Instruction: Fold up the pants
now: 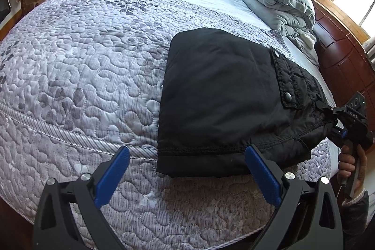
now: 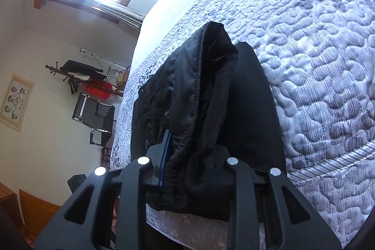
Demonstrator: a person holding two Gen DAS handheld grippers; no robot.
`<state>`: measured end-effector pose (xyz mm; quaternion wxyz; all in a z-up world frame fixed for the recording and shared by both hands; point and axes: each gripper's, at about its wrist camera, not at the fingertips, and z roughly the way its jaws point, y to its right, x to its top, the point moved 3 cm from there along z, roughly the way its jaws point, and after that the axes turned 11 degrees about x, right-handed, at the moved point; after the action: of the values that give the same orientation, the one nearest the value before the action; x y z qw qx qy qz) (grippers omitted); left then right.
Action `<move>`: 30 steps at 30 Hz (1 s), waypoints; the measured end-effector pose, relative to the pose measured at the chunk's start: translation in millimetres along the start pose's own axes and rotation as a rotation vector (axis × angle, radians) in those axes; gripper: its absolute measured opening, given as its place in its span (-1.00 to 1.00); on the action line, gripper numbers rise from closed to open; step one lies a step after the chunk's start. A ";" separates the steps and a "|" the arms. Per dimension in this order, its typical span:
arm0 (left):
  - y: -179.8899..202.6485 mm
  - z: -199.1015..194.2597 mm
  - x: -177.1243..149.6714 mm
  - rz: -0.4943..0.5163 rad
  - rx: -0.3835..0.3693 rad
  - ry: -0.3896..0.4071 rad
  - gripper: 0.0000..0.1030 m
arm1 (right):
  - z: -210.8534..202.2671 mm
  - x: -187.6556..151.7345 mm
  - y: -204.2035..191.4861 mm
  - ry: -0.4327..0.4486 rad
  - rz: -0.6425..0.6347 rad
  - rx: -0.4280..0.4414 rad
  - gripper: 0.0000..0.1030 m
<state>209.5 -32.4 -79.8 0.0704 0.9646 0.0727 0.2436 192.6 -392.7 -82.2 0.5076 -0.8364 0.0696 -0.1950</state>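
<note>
While our right claw [image 2: 187, 163] clamps the pants' [image 1: 220, 95] bunched edge and our left claw [image 1: 187, 170] gapes empty beside them, a tug risks undoing the fold.

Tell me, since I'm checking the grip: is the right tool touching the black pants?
Touching. The right wrist view shows the right tool with its fingers clamped on a bunched edge of the black pants.

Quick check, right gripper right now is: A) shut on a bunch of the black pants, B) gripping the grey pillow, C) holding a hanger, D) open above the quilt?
A: in the right wrist view the right gripper has its jaws closed on gathered fabric of the black pants; the left wrist view shows it at the same garment's edge.
</note>
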 end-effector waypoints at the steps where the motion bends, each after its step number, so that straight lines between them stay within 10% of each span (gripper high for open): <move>1: 1.1 -0.1 -0.2 0.002 0.000 -0.001 0.93 | 0.0 -1.9 5.2 -0.002 0.010 -0.001 -0.44; 15: 2.6 0.8 -0.7 -0.001 -0.005 -0.008 0.93 | -34.7 -26.4 38.7 -0.002 0.065 -0.001 0.34; 22: 7.8 -0.8 -3.3 0.000 -0.020 -0.016 0.92 | -38.0 -36.3 35.5 -0.018 0.060 -0.030 -0.21; 30: 11.0 -4.5 -3.4 -0.002 -0.024 -0.012 0.93 | -46.0 -27.9 9.0 0.004 -0.018 -0.043 -0.29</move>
<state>205.5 -43.4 -75.6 0.0827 0.9650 0.0704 0.2385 149.6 -426.0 -78.4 0.4877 -0.8472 0.0674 -0.1997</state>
